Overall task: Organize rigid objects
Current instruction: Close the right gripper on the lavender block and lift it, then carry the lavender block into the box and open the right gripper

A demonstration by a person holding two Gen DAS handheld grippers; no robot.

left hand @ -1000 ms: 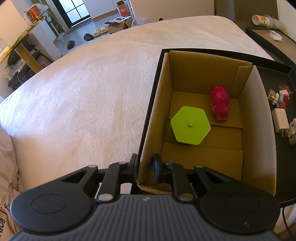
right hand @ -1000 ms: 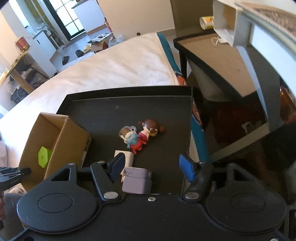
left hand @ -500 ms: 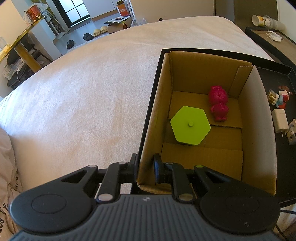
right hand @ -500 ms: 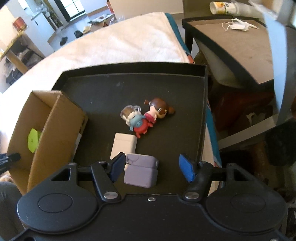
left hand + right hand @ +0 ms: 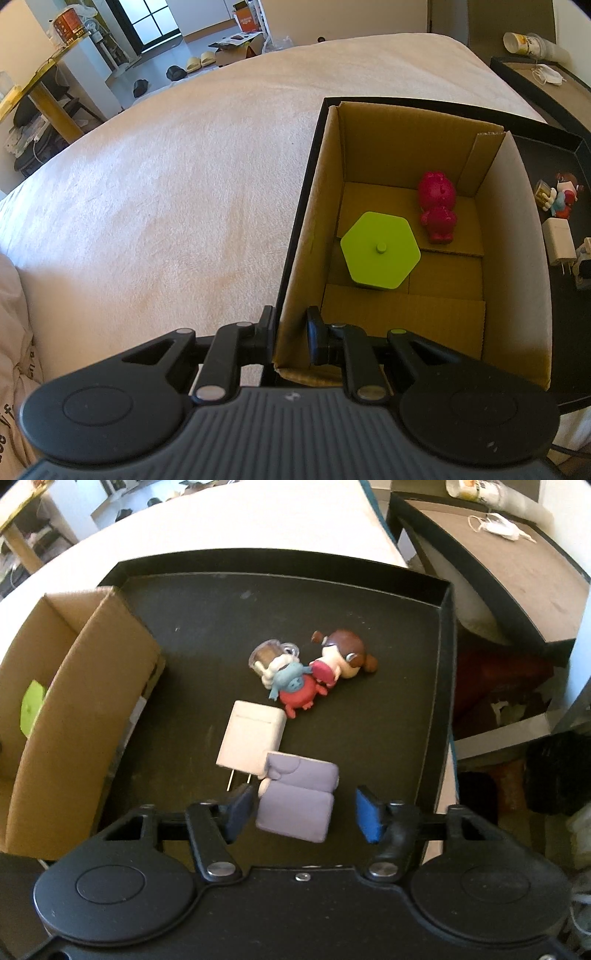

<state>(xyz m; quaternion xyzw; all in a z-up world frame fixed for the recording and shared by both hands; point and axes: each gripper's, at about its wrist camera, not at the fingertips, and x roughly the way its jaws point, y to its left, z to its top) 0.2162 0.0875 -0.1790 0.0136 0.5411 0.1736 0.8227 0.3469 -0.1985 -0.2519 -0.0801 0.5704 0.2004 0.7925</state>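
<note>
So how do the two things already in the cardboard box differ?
The green hexagonal piece is flat-topped and angular, with a small knob at its centre; the pink figure is rounded, with a head and body. The green piece sits nearer the camera, towards the left wall; the pink figure lies further back and right. Both are single-coloured and rest on the floor of the cardboard box.

We can read no text, label or number anywhere; printing on distant packages stays too blurred.
</note>
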